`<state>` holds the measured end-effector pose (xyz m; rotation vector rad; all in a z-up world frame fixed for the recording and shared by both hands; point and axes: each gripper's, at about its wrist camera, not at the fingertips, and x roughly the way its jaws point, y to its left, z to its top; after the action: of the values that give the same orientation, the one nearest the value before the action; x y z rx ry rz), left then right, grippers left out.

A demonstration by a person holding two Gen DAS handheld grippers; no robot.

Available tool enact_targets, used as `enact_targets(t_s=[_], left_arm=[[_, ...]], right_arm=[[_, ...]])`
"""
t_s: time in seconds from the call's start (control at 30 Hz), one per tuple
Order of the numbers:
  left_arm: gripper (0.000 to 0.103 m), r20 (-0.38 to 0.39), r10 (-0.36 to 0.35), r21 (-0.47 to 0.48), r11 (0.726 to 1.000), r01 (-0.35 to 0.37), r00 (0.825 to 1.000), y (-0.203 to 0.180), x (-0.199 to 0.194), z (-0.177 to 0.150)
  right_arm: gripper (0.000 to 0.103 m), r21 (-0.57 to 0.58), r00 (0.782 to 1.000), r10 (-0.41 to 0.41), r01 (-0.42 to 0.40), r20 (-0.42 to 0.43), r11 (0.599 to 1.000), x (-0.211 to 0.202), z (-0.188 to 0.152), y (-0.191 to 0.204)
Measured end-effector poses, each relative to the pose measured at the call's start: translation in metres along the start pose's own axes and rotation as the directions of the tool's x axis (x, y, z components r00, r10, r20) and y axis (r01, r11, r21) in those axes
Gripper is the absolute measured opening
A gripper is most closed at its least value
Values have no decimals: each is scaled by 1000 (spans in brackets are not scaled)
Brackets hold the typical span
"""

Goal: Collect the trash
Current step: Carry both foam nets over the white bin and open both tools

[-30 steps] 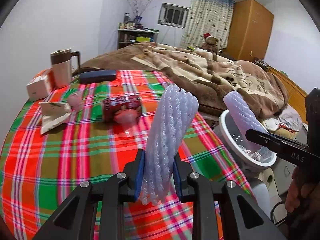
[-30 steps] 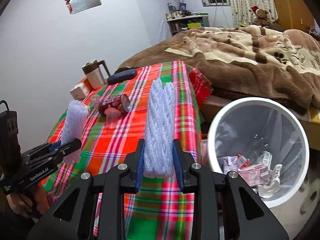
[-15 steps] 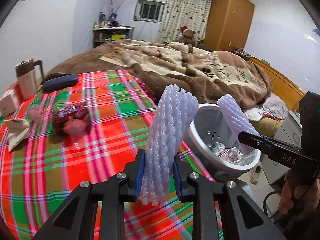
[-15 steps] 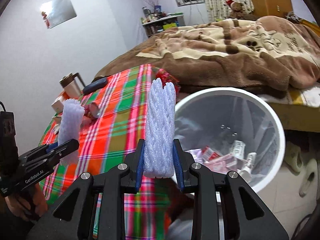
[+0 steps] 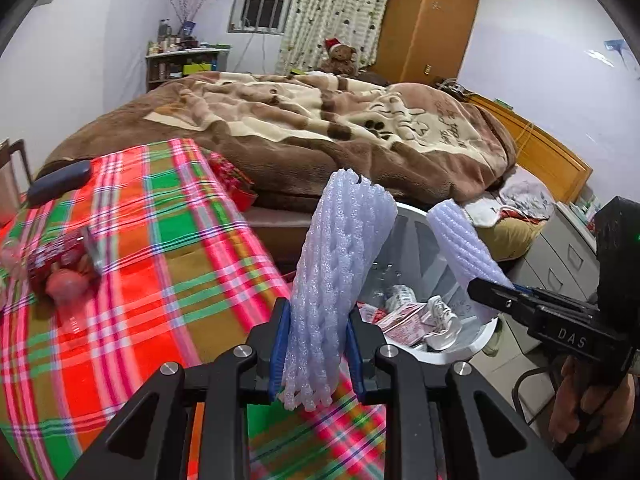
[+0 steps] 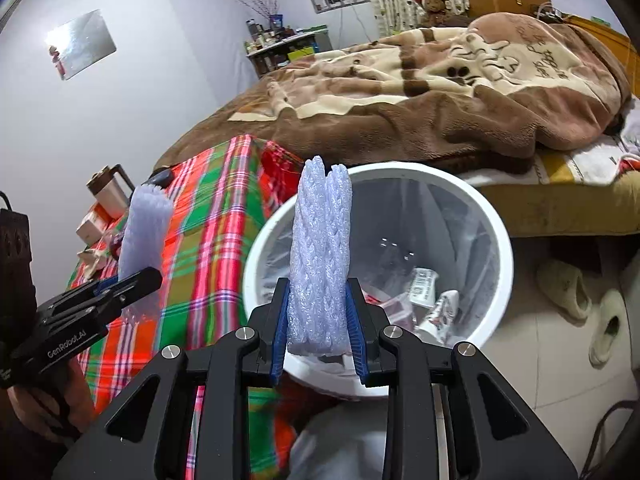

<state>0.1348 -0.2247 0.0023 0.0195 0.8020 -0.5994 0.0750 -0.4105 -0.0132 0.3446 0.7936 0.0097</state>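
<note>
Place: I'm working in a home bedroom.
Bed (image 5: 320, 128): brown paw-print blanket (image 6: 460, 92) over it.
Behind bed: teddy bear (image 5: 340, 56), wooden wardrobe (image 5: 424, 24), curtained window (image 5: 260, 10).
Beside bed: plaid-covered table (image 5: 140, 260), slippers (image 6: 568, 288) on the floor.

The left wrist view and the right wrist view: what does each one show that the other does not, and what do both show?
Only the left wrist view shows the wooden wardrobe and grey drawers. Only the right wrist view shows the mirror on the wall, the mug and two slippers on the floor. Both show the checked tablecloth, the white trash bin with wrappers inside, the bed blanket, and a foam net clamped in each set of jaws.
</note>
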Motion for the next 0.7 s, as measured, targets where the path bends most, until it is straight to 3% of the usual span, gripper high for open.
enact_targets(t_s=[0.43, 0.5, 0.53, 0.6, 0.7], left_arm=[[27, -93, -92, 57, 994, 98, 991, -36, 60, 11], [34, -105, -113, 53, 992, 119, 988, -37, 66, 13], [38, -110, -119, 49, 991, 125, 987, -37, 68, 14], [57, -108, -130, 38, 990, 135, 986, -37, 71, 15], [61, -100, -145, 23, 989, 148, 984, -35, 71, 15]], right_arm=[[28, 49, 995, -78, 81, -59, 995, 7, -4, -34], [30, 50, 995, -84, 87, -62, 995, 9, -4, -36], [32, 46, 994, -91, 94, -65, 994, 10, -4, -37], [40, 45, 994, -94, 97, -63, 994, 11, -3, -38], [64, 43, 995, -87, 90, -55, 995, 10, -3, -38]])
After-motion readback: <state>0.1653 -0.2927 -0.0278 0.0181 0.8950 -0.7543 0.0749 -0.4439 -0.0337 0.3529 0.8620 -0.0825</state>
